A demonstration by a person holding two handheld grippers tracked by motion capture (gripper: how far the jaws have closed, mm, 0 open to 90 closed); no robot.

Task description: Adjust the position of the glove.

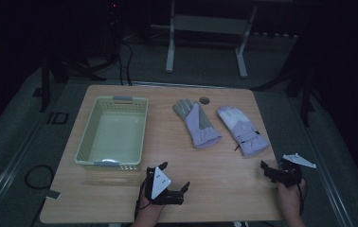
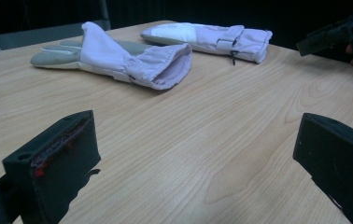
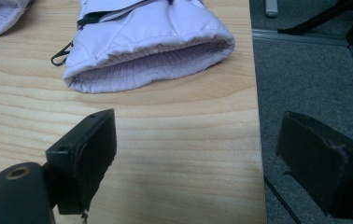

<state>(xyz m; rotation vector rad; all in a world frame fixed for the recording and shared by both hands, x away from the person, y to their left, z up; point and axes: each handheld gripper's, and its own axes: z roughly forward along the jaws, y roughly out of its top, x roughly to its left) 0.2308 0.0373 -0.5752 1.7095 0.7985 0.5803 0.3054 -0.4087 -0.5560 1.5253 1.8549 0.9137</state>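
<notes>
Two lilac winter gloves lie on the wooden table. The left glove lies grey palm up, its cuff toward me. To its right, the second glove shows a white back and a black strap. My left gripper stands open near the front edge, short of the left glove, with nothing between its jaws. Open as well, my right gripper hovers at the table's right front corner, just short of the second glove's cuff.
A pale yellow plastic basket sits on the table's left half. A small round grommet marks the far edge. In the right gripper view the table's right edge runs close by, with grey carpet beyond.
</notes>
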